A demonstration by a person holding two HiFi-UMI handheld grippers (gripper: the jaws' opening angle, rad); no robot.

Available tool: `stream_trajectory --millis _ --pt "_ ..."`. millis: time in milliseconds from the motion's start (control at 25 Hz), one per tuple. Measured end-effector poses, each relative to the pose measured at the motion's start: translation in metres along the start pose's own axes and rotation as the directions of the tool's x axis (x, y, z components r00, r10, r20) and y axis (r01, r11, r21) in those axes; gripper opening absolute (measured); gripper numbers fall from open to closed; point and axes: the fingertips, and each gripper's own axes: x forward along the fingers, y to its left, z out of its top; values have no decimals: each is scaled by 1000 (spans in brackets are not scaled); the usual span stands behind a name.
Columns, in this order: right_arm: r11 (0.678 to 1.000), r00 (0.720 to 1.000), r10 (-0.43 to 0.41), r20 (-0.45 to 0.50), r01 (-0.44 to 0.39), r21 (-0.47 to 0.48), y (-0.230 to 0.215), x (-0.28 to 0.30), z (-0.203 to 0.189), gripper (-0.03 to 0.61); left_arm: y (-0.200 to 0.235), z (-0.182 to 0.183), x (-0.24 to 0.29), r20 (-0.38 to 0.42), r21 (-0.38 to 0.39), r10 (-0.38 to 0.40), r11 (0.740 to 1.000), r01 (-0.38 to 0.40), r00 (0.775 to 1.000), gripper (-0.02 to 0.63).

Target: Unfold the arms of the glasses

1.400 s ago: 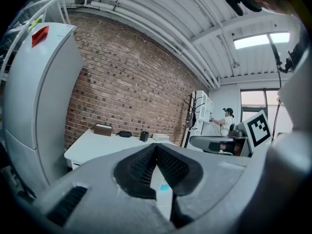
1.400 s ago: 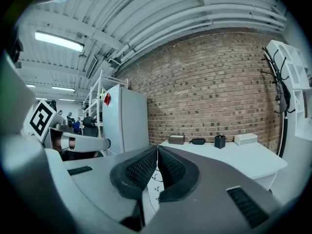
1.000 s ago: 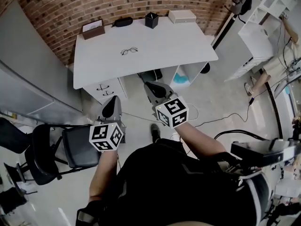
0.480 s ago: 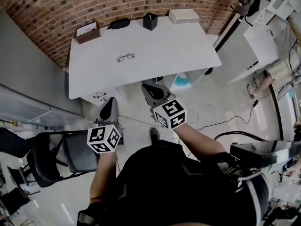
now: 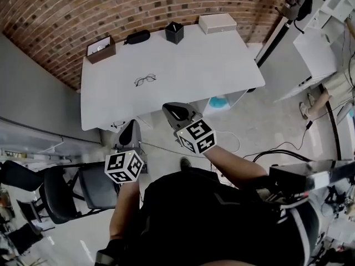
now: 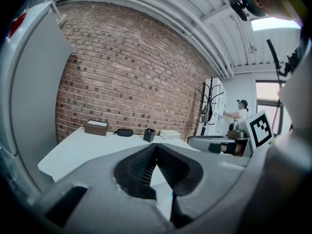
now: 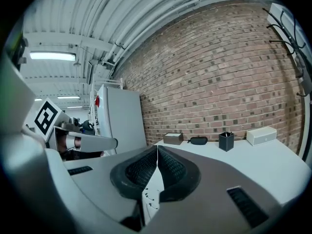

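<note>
Left gripper (image 5: 131, 127): jaws fully closed, pads (image 6: 146, 162) meeting along one line, nothing between them. Right gripper (image 5: 173, 111): the same, pads (image 7: 168, 168) pressed together and empty. Both are held nearly level and point at the desk (image 5: 222, 65). They are short of its front edge, over the floor, the right one nearer the edge.

Glasses (image 5: 145, 80): flat on the desk top, left of centre, about midway between the front and back edges and well apart from both grippers. Thin dark frame. Too small here to tell how the arms lie. Neither gripper view shows them.

Along the back edge, left to right:
- brown box (image 5: 101, 47) at the back-left corner
- black case (image 5: 137, 36)
- black pen holder (image 5: 174, 32)
- white box (image 5: 217, 22) near the back-right corner

All are clear of the glasses. A chair (image 5: 83, 184) stands on the floor to the person's left.

Stage (judgement): approach only, no contact made.

Risks from here:
- Jaws closed on arrival would push the frame instead of taking it. On a smooth top it would probably skate toward the back edge.
- The frame is thin and lies flat, so a steep pinch may scrape the desk or slip off.
- A grip on a lens rather than the rim or bridge could smear it or twist the frame.
- Swinging an arm with the front not held would drag the whole pair. Forcing it past the hinge stop could bend the hinge.
</note>
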Motion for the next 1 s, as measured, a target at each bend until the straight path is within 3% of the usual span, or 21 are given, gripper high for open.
stream_trajectory --millis 360,1000 --pt "1000 1000 -4 8 4 21 -31 21 -1 8 12 4 28 -16 12 31 999 -30 999 9" --pt "999 997 -52 -57 53 14 -72 124 -2 9 101 4 109 -89 -25 -4 1000 2 996 9"
